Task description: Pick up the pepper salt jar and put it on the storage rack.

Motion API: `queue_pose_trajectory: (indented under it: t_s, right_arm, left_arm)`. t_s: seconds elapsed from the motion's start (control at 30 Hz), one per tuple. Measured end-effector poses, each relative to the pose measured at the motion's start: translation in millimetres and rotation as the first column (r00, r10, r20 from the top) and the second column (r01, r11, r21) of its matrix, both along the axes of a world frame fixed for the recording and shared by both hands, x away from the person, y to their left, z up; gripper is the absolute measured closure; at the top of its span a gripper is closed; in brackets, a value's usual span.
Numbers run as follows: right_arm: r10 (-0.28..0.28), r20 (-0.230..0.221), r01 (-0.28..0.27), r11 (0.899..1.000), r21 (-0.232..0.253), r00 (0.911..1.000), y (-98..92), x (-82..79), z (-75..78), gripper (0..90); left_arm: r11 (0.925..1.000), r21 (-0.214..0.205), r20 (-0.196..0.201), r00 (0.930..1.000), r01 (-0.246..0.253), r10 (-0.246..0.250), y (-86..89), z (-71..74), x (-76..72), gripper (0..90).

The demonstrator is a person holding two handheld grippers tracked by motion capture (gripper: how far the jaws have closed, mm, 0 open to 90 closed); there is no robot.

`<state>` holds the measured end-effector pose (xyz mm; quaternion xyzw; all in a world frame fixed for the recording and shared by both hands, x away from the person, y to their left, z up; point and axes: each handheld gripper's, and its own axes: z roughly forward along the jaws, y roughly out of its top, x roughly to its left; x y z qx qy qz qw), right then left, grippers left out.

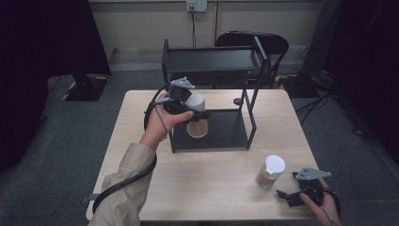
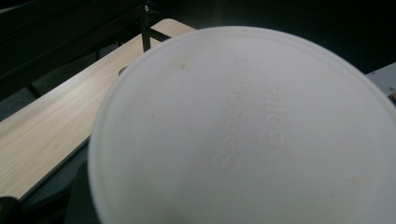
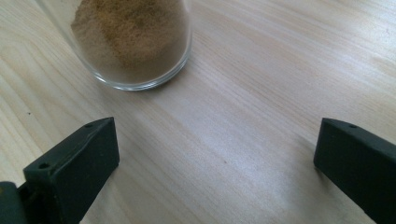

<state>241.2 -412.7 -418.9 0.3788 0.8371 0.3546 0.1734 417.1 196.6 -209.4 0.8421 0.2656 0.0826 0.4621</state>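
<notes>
A clear jar [image 1: 197, 128] of brown powder with a white lid [image 1: 198, 100] hangs just above the lower shelf [image 1: 226, 129] of a black two-level rack. My left gripper [image 1: 190, 107] is shut on the jar at its lid. The left gripper view looks straight onto the lid [image 2: 243, 130], which bears raised lettering. A second jar [image 1: 270, 172] of the same kind stands on the table at the front right. My right gripper [image 1: 288, 195] rests open just right of it, with bare wood between its fingers [image 3: 74, 163]. That jar's base [image 3: 133, 42] stands ahead of the jaws, apart from them.
The rack's upper shelf [image 1: 211, 61] spans above the held jar, with thin black posts [image 1: 251, 117] at the corners. The wooden table [image 1: 211, 188] has bare room in front of the rack. A dark chair [image 1: 268, 41] stands behind the table.
</notes>
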Motion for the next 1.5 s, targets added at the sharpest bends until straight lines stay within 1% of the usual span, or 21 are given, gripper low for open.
queue_pose_trajectory:
  t_s: [0.07, 0.2, 0.33, 0.5, 0.53, 0.67, 0.7, 0.8, 0.87, 0.9, 1.03, 1.07, 1.1, 1.13, 1.2, 1.23, 1.37, 1.4, 1.43, 1.47, 1.5]
  right_arm:
    - [0.0, 0.0, 0.0, 1.0, 0.0, 1.0, 0.0, 0.0, 0.0, 0.0]
    - [0.0, 0.0, 0.0, 1.0, 0.0, 1.0, 0.0, 0.0, 0.0, 0.0]
    - [0.0, -0.001, 0.0, 1.0, 0.0, 1.0, 0.0, 0.0, 0.1, 0.0]
    - [-0.001, -0.001, 0.001, 1.0, 0.0, 1.0, 0.1, 0.0, 0.1, 0.0]
    - [-0.001, -0.001, 0.001, 1.0, 0.0, 1.0, 0.1, 0.0, 0.1, 0.0]
    - [0.0, -0.001, 0.0, 1.0, 0.0, 1.0, 0.0, 0.0, 0.1, 0.0]
    - [0.0, -0.002, 0.0, 1.0, -0.001, 1.0, 0.1, 0.1, 0.3, 0.0]
    - [0.0, -0.002, 0.0, 1.0, -0.001, 1.0, 0.1, 0.1, 0.3, 0.0]
    - [0.0, -0.002, 0.0, 1.0, -0.001, 1.0, 0.1, 0.1, 0.3, 0.0]
    - [0.0, -0.001, 0.0, 1.0, -0.001, 1.0, 0.0, 0.1, 0.2, 0.0]
    - [0.0, -0.001, 0.0, 1.0, -0.001, 1.0, 0.0, 0.2, 0.2, 0.0]
    - [0.0, -0.001, 0.0, 1.0, -0.001, 1.0, 0.0, 0.2, 0.2, 0.0]
    - [0.0, -0.001, 0.0, 1.0, -0.001, 1.0, 0.0, 0.2, 0.3, 0.0]
    - [0.0, -0.001, 0.0, 1.0, -0.001, 1.0, 0.0, 0.2, 0.3, 0.0]
    - [0.0, -0.002, 0.0, 1.0, -0.001, 1.0, 0.0, 0.1, 0.3, 0.0]
    - [0.0, -0.002, 0.0, 1.0, -0.001, 1.0, 0.0, 0.1, 0.3, 0.0]
    - [0.0, -0.002, 0.0, 1.0, -0.001, 1.0, 0.0, 0.1, 0.3, 0.0]
    - [0.0, -0.002, 0.0, 1.0, -0.001, 1.0, 0.0, 0.1, 0.3, 0.0]
    - [0.0, -0.002, 0.0, 1.0, -0.001, 1.0, 0.0, 0.1, 0.3, 0.0]
    - [0.0, -0.002, 0.0, 1.0, -0.001, 1.0, 0.0, 0.1, 0.3, 0.0]
    - [0.0, -0.002, 0.0, 1.0, -0.001, 1.0, 0.0, 0.1, 0.3, 0.0]
  left_arm:
    - [1.0, 0.006, 0.006, 1.0, -0.005, 0.005, -0.4, 5.0, 1.6, 35.7]
    - [0.9998, 0.001, 0.012, 0.9998, -0.018, 0.018, 0.4, 13.1, 3.8, 35.7]
    - [0.9996, 0.016, 0.019, 0.9996, -0.024, 0.023, -0.6, 25.3, 6.1, 35.7]
    - [0.9994, 0.013, 0.024, 0.9992, -0.031, 0.031, 0.0, 36.6, 9.0, 35.8]
    - [0.9994, 0.013, 0.024, 0.9992, -0.031, 0.031, 0.0, 36.6, 9.0, 35.8]
    - [0.9994, 0.012, 0.024, 0.9992, -0.033, 0.033, -1.3, 48.4, 12.4, 35.8]
    - [0.9994, 0.012, 0.024, 0.9992, -0.033, 0.033, -1.3, 48.4, 12.4, 35.8]
    - [0.9993, 0.012, 0.03, 0.9989, -0.036, 0.035, -2.7, 58.9, 14.2, 35.8]
    - [0.9993, 0.009, 0.031, 0.9989, -0.037, 0.037, -3.0, 61.4, 14.5, 35.8]
    - [0.9993, 0.008, 0.035, 0.9987, -0.036, 0.036, -3.5, 66.6, 15.2, 35.8]
    - [0.9993, 0.007, 0.035, 0.9987, -0.036, 0.036, -5.0, 77.6, 17.4, 35.8]
    - [0.9993, 0.007, 0.035, 0.9987, -0.036, 0.036, -5.0, 77.6, 17.4, 35.8]
    - [0.9992, 0.006, 0.033, 0.9987, -0.039, 0.039, -5.1, 83.2, 18.6, 35.8]
    - [0.9992, 0.006, 0.033, 0.9987, -0.039, 0.039, -5.1, 83.2, 18.6, 35.8]
    - [0.9991, 0.013, 0.037, 0.9985, -0.041, 0.04, -5.6, 92.8, 19.6, 35.8]
    - [0.9991, 0.013, 0.037, 0.9985, -0.041, 0.04, -5.6, 92.8, 19.6, 35.7]
    - [0.999, 0.018, 0.042, 0.9983, -0.041, 0.04, -6.1, 105.9, 20.6, 35.8]
    - [0.999, 0.016, 0.042, 0.9983, -0.042, 0.041, -6.4, 111.9, 21.3, 35.8]
    - [0.999, 0.016, 0.042, 0.9983, -0.042, 0.041, -6.4, 111.9, 21.3, 35.8]
    - [0.9989, 0.023, 0.048, 0.9981, -0.041, 0.04, -7.6, 118.7, 21.6, 35.8]
    - [0.9989, 0.023, 0.048, 0.9981, -0.041, 0.04, -7.6, 118.7, 21.6, 35.8]
